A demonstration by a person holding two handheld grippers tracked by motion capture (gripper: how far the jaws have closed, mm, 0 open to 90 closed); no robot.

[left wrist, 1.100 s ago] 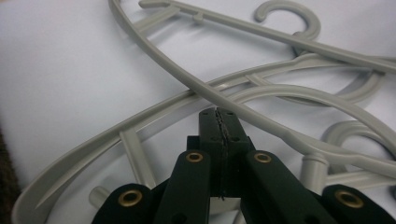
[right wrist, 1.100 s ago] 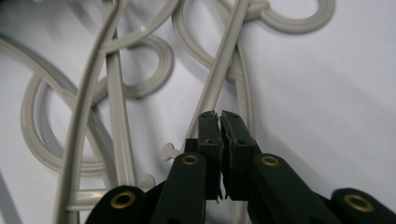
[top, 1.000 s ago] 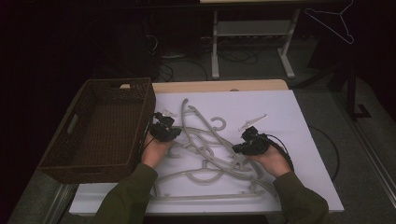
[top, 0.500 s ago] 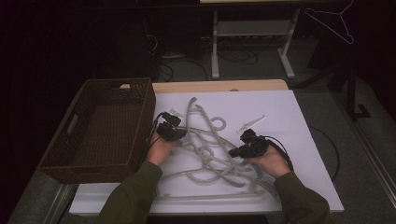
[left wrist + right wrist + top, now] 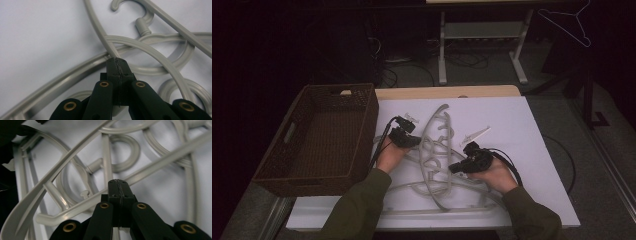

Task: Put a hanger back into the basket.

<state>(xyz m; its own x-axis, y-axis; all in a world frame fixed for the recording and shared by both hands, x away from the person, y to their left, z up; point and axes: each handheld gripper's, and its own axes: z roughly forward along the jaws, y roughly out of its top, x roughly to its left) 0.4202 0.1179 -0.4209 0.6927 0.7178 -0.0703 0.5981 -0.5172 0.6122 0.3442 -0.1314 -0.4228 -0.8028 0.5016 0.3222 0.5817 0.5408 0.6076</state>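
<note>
Dim, dark-edged high view; gripper views bright, softly blurred.

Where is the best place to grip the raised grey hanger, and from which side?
Probably on its thin curved arm, one claw each side. The raised hanger stands on edge above the pile, so its bars are free there. The left claw and right claw already pinch it so.

Hanger pile [image 5: 437, 165]: which bar belonged to which hanger could not be told.
Basket [image 5: 319, 145]: far inside wall was lost in shadow.

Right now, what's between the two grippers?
In the high view, a grey hanger stands tilted up between the left gripper and right gripper, above more hangers on the table.
</note>
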